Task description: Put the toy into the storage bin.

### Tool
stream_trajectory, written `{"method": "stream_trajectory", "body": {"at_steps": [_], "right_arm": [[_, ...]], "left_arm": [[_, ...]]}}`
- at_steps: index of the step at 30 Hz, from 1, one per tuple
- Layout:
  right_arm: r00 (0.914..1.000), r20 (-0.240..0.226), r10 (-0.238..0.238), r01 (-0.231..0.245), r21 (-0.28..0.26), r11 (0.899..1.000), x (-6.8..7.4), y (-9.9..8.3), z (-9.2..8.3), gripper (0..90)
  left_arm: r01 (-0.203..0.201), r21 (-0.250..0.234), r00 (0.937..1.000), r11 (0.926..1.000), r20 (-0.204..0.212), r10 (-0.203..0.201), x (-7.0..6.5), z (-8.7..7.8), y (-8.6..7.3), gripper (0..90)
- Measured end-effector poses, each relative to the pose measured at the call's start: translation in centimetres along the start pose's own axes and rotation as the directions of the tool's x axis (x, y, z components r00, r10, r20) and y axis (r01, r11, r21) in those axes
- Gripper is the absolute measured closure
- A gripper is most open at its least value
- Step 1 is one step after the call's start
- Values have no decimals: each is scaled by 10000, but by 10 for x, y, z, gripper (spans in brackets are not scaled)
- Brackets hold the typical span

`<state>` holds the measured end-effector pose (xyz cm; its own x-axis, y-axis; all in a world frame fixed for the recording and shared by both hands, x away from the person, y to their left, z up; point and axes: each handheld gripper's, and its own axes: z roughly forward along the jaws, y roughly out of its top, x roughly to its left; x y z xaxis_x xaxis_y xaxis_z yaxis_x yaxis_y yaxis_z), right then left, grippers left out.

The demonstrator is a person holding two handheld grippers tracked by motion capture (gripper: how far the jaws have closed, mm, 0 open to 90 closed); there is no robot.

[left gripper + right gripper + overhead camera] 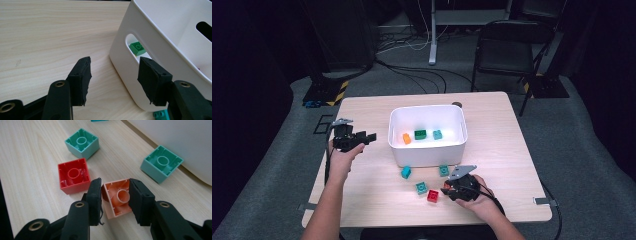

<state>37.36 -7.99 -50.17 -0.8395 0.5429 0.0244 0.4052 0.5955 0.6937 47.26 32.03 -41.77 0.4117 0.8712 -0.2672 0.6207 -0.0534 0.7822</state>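
My right gripper is clamped on the orange brick, the red brick at its ten o'clock. My left gripper gapes beside the white bin.

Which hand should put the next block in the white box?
Right, probably. The right gripper already has its jaws around the orange block, with more blocks close by. The left gripper waits open beside the white box, holding nothing.
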Motion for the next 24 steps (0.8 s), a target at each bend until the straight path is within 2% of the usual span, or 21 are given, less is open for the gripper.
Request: {"method": "stream_trajectory", "body": {"at_steps": [4, 7, 13, 16, 18, 21, 24], "right_arm": [[9992, 55, 406, -405, -156, 9991, -3, -1, -2, 590], [9990, 57, 440, -438, -363, 9984, -3, -1, -5, 562], [9989, 371, 269, -245, -621, 9978, -6, -1, -8, 500], [9980, 512, 382, -344, -735, 9967, -9, -2, -10, 462], [9978, 586, 317, -274, -728, 9970, -11, -2, -10, 455], [9988, 400, 296, -274, -537, 9982, -12, -4, -6, 448], [9997, 160, 157, -156, -51, 9999, -12, -7, 1, 449]], "left_arm": [[19, 14, 10000, 10000, -5, -19, 1, 0, 0, 435], [26, 2, 10000, 10000, 3, -26, 0, 0, 0, 435], [16, -21, 10000, 10000, 0, -16, 0, 0, 0, 434], [14, 36, 10000, 10000, 2, -14, 0, 0, 0, 434], [-12, 55, 10000, 10000, 7, 12, 0, 0, 0, 434], [-23, 49, 10000, 10000, 12, 23, 0, 0, 0, 434], [5, 33, 10000, 10000, -4, -5, 0, 0, 0, 434]]}}
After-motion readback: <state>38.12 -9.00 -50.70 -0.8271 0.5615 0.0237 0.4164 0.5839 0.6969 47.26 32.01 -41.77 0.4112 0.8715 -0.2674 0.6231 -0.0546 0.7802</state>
